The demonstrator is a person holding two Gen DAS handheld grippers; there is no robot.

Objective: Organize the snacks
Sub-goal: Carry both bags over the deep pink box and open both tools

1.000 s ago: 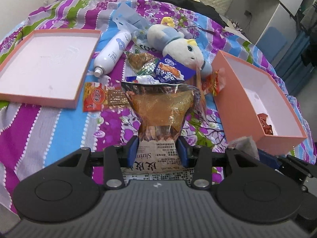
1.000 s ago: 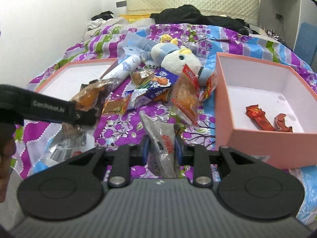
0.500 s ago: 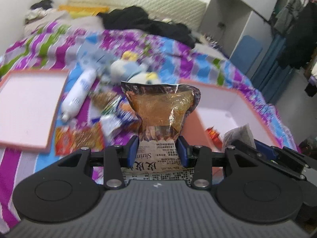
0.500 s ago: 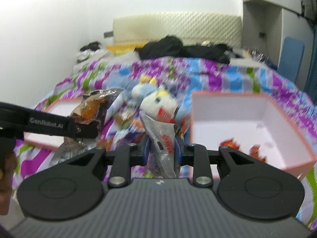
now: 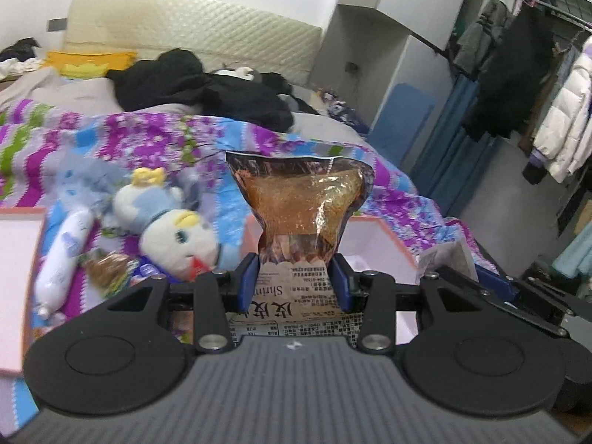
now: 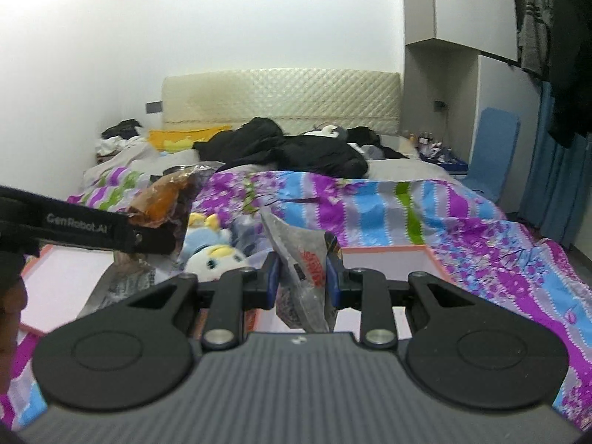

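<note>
Snack packets | left tool [image 5: 294, 283] clamps amber packet [image 5: 301, 199] | right tool [image 6: 301, 277] clamps grey packet [image 6: 299, 262] | advice: release only once over pink box [image 6: 388, 249]

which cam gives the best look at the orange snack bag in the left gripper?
Left wrist view. The orange snack bag stands centred and face-on, pinched at its waist by the left gripper, with the printed label readable below. The right wrist view shows the same bag only from the side, crumpled and partly hidden behind the gripper's black finger.
</note>
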